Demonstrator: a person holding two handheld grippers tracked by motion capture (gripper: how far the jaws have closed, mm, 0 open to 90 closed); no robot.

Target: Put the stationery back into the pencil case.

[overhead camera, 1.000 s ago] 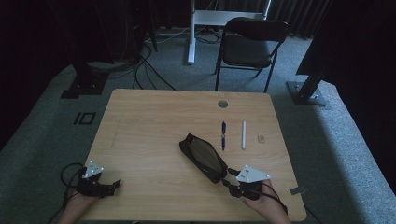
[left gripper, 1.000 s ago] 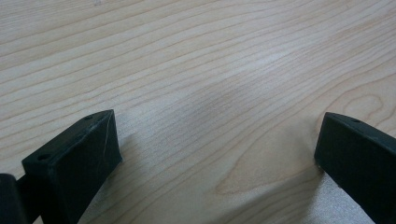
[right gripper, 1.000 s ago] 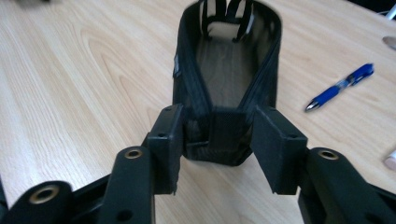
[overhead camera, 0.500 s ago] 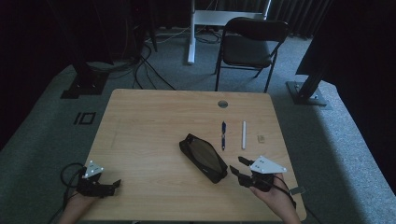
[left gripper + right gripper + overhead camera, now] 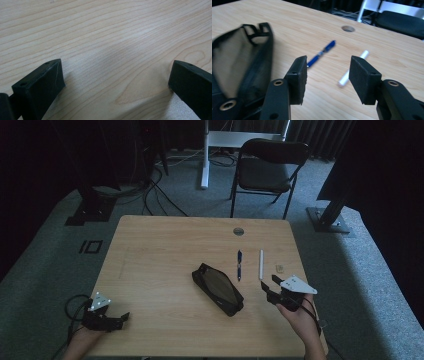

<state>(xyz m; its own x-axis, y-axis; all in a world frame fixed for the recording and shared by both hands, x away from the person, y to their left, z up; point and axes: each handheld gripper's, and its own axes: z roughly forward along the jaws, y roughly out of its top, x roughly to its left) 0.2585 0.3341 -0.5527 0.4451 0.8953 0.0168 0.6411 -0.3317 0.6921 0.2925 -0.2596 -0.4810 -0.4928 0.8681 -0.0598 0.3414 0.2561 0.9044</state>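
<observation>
The right tool (image 5: 270, 287) hangs over the near right part of the bench (image 5: 165, 250), its jaws partly apart with bare wood between them and no object in their grip. We have just seen those jaws opening wider. From the right tool's own camera (image 5: 328, 75) we look along its two black jaws toward a white pen (image 5: 353, 68) lying just beyond them, its near end close to the right-hand jaw but apart from it. A blue pen (image 5: 322, 53) lies beside the white one, a little farther off to the left, the two nearly side by side without touching. In the high view the white pen (image 5: 260, 264) sits just ahead of the tool, with the blue pen (image 5: 239, 265) to its left.

A black mesh pouch (image 5: 217, 289) lies on a slant near the middle of the bench, to the left of the right tool; in the right gripper view the pouch (image 5: 239, 67) stands close at the left, its mouth open and slightly blurred. A small pale piece (image 5: 280, 268) lies just right of the white pen; we cannot tell what it is.

The left tool (image 5: 122, 318) rests at the near left corner of the bench, well apart from everything else. Its own camera shows its jaws (image 5: 115, 75) spread wide over bare wood grain, holding nothing.
</observation>
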